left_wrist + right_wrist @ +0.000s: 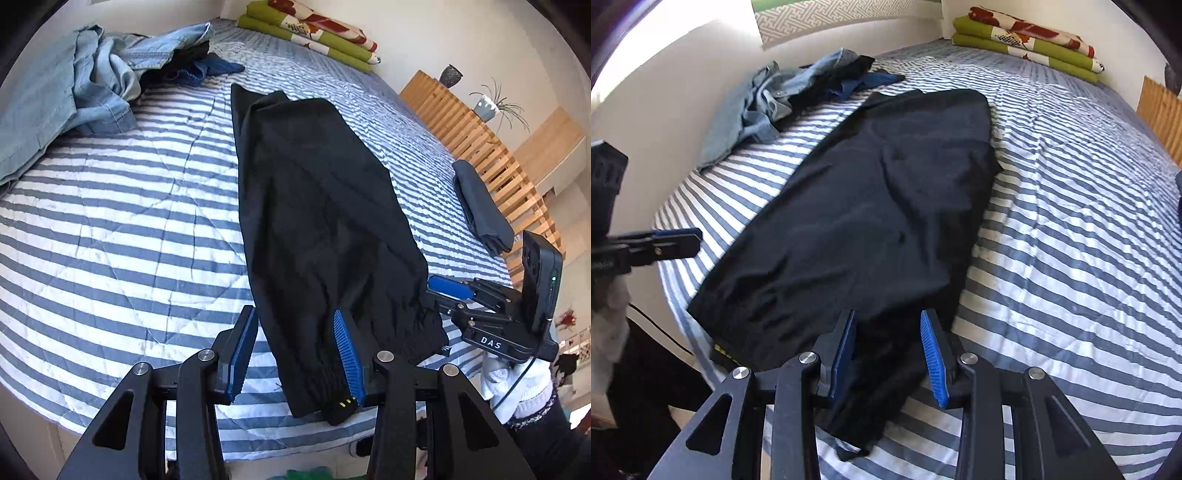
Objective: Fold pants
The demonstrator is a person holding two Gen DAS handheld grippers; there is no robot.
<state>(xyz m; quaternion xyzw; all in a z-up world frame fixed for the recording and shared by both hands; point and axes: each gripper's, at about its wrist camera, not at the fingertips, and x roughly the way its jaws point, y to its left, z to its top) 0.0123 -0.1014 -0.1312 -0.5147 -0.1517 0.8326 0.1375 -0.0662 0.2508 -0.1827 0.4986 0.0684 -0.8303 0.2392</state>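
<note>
My black pants (317, 206) lie lengthwise on the striped bed (122, 236), running from the near edge toward 12 o'clock. My left tongs (295, 347) are spread wide, straddling the near hem corner, gripping nothing. My right tongs (888, 354) are likewise spread over the other near corner, cloth between the blue pads (932, 363) but not pinched. A heap of denim clothes (88, 85) sits at 10 o'clock; folded blankets (314, 29) at 12; a folded dark garment (480, 206) at 3.
</note>
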